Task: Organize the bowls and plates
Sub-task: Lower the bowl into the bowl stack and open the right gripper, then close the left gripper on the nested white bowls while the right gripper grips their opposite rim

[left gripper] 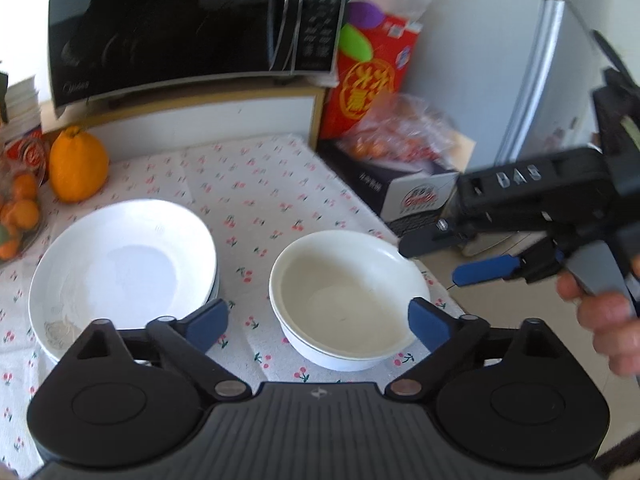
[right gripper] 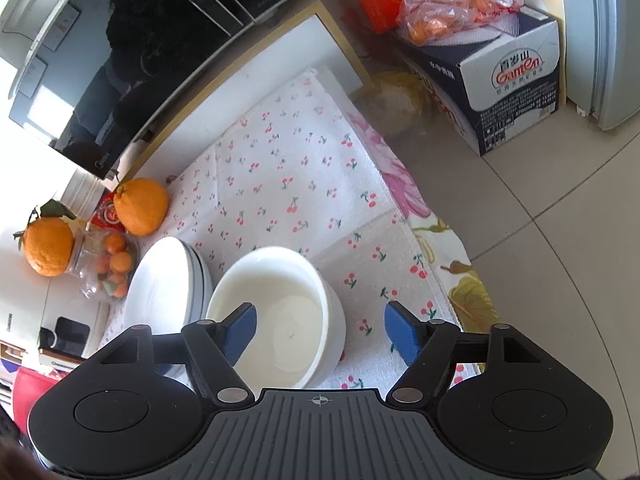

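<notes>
Nearest in, the left gripper (left gripper: 318,322) has its blue-padded jaws spread wide and empty, and they sit to either side of the near rim of the round white ceramic bowls (left gripper: 349,300), which look like two nested, judging by the doubled rim line, though the blur makes that hard to swear to. Over on the other side, the right gripper (right gripper: 320,330) is also open and holding nothing: its left pad hangs over the bowl's inside, its right pad out over the cloth, so the bowl wall lies between them without being pinched. Both hands are close to the bowls, the right one arriving from the tabletop's outer edge. Just to the left of the bowls, near but apart, sits the stack of shallow white plates (left gripper: 120,268), upright and squared up on the cherry-print white cloth (left gripper: 260,184) covering the tabletop. With like stacked on like, the sorting looks all but done; any coming move turns on that bowl rim, dead ahead of both sets of jaws. Further back, a large orange citrus fruit (left gripper: 78,166) rests on the cloth, and behind it stands the black glass-fronted microwave (left gripper: 180,24).
</notes>
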Tool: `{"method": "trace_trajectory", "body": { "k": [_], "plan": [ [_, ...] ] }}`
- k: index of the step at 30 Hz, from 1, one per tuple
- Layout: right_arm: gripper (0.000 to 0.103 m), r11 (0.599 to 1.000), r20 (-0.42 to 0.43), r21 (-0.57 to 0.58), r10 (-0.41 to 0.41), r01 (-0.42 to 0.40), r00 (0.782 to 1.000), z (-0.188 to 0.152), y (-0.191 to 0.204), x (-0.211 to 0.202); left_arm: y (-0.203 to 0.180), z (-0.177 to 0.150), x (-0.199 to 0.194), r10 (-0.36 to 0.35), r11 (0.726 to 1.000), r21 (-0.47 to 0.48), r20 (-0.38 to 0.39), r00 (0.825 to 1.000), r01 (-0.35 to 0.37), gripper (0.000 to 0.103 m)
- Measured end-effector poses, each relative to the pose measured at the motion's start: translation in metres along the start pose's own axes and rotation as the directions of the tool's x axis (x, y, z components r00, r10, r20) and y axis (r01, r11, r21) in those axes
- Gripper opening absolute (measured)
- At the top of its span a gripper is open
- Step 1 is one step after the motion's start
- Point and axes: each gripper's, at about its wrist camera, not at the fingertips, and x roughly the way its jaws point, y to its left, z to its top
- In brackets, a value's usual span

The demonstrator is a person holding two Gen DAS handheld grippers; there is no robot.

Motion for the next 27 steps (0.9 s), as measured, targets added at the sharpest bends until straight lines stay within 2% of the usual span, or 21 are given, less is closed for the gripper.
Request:
{"method": "trace_trajectory", "body": {
  "k": [4, 10, 17, 27],
  "plan": [
    [0.083, 0.999, 0.042, -0.042, 0.028, -0.026, 0.999, 0.001, 0.003, -0.001, 0.002, -0.012, -0.004, -0.038, 0.999, 0.028, 0.039, 0.999, 0.037, 0.102],
    [0.085, 0.989, 0.092, -0.142, 0.058, -0.045, 0.994, -0.002, 0.011, 0.006, 0.003, -0.024, -0.002, -0.090, 0.993, 0.083, 0.084, 0.992, 0.083, 0.103],
    [0.085, 0.978, 0.126, -0.204, 0.068, -0.041, 0.990, -0.009, 0.015, 0.021, 0.005, -0.030, 0.015, -0.149, 0.987, 0.074, 0.098, 0.984, 0.142, 0.103],
    [0.085, 0.964, 0.084, -0.260, 0.077, -0.052, 0.993, -0.023, 0.021, 0.041, 0.001, -0.036, 0.033, -0.145, 0.981, 0.142, 0.072, 0.987, 0.134, 0.103]
  ]
}}
